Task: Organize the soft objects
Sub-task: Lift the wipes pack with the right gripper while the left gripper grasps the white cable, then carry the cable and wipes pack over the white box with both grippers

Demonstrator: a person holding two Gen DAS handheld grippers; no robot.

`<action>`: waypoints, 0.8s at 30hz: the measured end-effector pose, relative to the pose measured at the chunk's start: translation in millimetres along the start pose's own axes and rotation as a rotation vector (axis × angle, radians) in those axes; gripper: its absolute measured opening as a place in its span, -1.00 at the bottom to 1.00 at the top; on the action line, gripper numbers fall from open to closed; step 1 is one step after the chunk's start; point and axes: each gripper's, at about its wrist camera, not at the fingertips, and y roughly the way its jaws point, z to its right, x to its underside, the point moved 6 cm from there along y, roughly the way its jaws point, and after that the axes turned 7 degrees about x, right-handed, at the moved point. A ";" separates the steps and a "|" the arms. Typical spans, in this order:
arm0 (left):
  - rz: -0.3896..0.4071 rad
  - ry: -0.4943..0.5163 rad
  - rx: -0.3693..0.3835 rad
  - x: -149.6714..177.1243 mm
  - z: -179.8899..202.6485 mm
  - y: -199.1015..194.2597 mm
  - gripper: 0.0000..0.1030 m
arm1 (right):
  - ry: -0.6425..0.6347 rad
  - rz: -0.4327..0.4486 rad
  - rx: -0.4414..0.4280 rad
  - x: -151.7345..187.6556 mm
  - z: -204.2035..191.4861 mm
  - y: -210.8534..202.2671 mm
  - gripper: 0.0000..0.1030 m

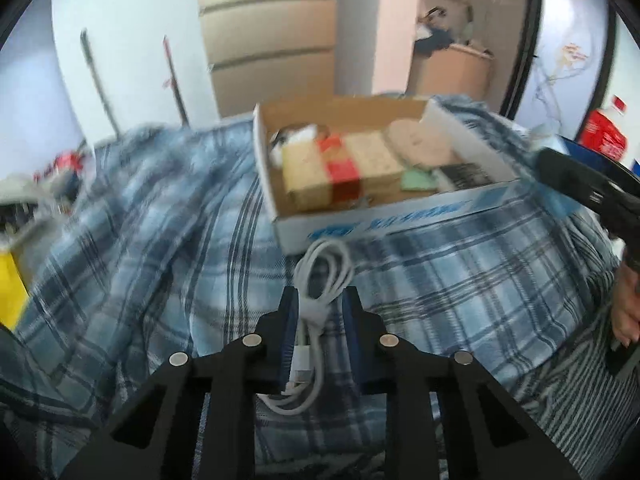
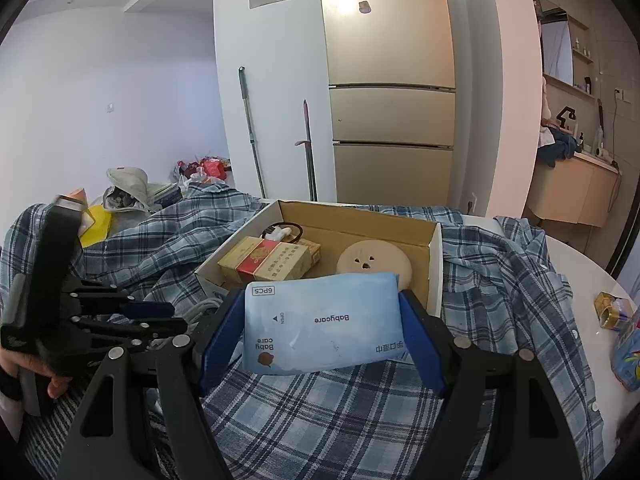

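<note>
Left tongs are nearly closed, clamped on a coiled white charging cable, held just short of the near wall of the open white cardboard box.

Right tongs are spread wide, pinching a pale blue soft wipes pack by its two ends. The pack is lifted above the blue plaid shirt and overlaps the box's near edge in the right view, apparently not yet inside.

Box already holds a tan-and-red carton, a round beige pad with small holes and a small black loop with a white bit at the back.

Judgement: partway through. Both held items still need dropping in. The shirt spread over the worktop remains unfolded, and a small gold carton sits out at right.
</note>
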 end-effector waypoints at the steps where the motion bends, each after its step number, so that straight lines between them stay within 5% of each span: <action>1: 0.006 0.023 -0.005 0.0 4.8 -1.9 -0.57 | -0.003 0.003 0.003 -0.4 0.2 -0.6 0.45; 10: -0.041 -0.016 -0.032 -3.3 -7.5 7.0 -0.54 | -0.021 -0.012 -0.005 2.5 -3.5 1.9 0.45; 13: -0.105 -0.036 -0.059 4.1 -13.8 21.2 0.17 | -0.029 -0.024 -0.010 4.0 -6.3 4.2 0.45; 14: -0.112 -0.038 -0.055 5.1 -14.4 23.0 0.19 | -0.030 -0.027 -0.012 4.5 -6.6 4.7 0.45; 18: -0.131 -0.045 -0.043 5.8 -15.7 28.0 0.19 | -0.029 -0.030 -0.015 4.9 -6.6 4.9 0.45; 20: -0.152 -0.045 -0.035 8.7 -16.4 31.7 -0.24 | -0.030 -0.034 -0.017 5.4 -6.7 5.2 0.45; 24: -0.132 -0.023 -0.031 8.5 -11.1 28.2 -0.49 | -0.032 -0.036 -0.019 5.7 -7.6 5.0 0.45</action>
